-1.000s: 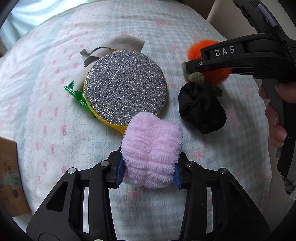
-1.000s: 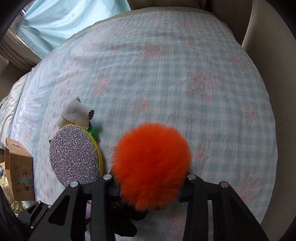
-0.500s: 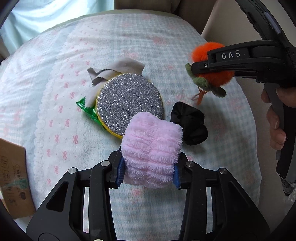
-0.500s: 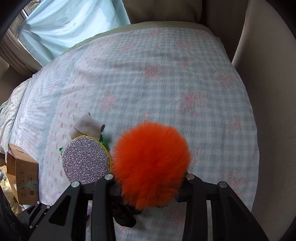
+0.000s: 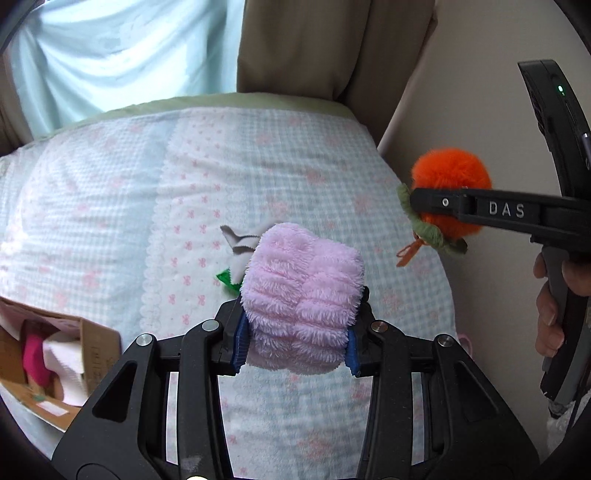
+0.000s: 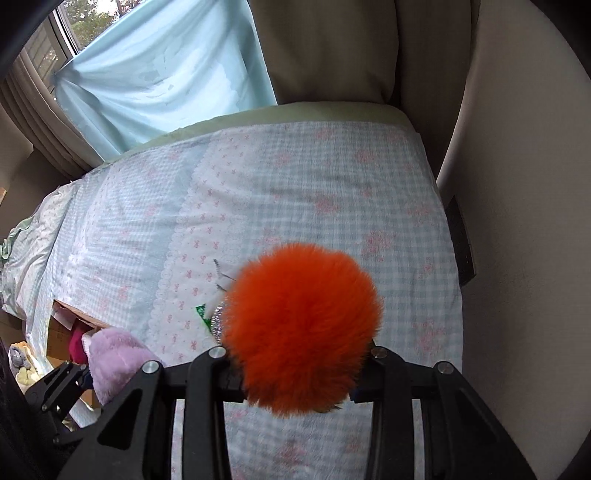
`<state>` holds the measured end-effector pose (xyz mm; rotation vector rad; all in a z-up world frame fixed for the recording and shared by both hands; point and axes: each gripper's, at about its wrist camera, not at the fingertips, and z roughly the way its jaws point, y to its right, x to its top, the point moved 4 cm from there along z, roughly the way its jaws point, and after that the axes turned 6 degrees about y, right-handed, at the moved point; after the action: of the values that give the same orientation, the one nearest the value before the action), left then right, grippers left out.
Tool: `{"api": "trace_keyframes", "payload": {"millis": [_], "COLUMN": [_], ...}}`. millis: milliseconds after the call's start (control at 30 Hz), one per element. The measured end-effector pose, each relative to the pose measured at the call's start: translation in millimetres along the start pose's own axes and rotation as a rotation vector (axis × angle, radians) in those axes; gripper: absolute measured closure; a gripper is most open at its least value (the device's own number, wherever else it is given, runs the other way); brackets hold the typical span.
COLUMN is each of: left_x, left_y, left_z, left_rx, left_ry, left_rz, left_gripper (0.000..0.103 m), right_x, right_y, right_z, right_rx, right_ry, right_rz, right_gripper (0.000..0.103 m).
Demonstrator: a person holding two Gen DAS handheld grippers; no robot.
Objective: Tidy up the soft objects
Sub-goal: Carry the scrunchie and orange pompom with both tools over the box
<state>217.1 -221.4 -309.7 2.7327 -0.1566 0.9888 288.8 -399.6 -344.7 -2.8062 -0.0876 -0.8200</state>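
Pink plush (image 5: 301,295) clamped between my left fingers (image 5: 240,341), orange pompom (image 6: 301,326) between right; loose fur grip could slip.

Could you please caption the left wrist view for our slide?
Left claw grips a pink plush above the bed.

Setting: a bedroom in a home. Indicators: a bed (image 6: 332,192) covered by a quilted spread with pink bows and blue check; a window (image 6: 62,29) with beige drapes (image 6: 22,110) and a pale blue curtain (image 6: 162,77); an open cardboard box (image 5: 48,365) of soft items beside the bed.
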Motion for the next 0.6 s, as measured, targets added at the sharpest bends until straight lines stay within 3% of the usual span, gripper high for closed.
{"api": "trace_keyframes", "payload": {"millis": [300,600], "left_x": [26.0,12.3], "left_y": [-67.2,-186.8], "left_z": [-101.2,-167.9], "left_rx": [0.002,0.051], "left_ry": [0.044,0.043], "left_rz": [-0.055,-0.080], "left_gripper": [0.067,0.067], "right_x": [10.8,-11.9], "right_y": [-82.3,-200.1], "right_z": [-86.9,-108.5], "right_rx": [0.007,0.065], "right_ry": [0.067,0.064], "right_rz": [-0.028,-0.038], "right_gripper": [0.069,0.069]}}
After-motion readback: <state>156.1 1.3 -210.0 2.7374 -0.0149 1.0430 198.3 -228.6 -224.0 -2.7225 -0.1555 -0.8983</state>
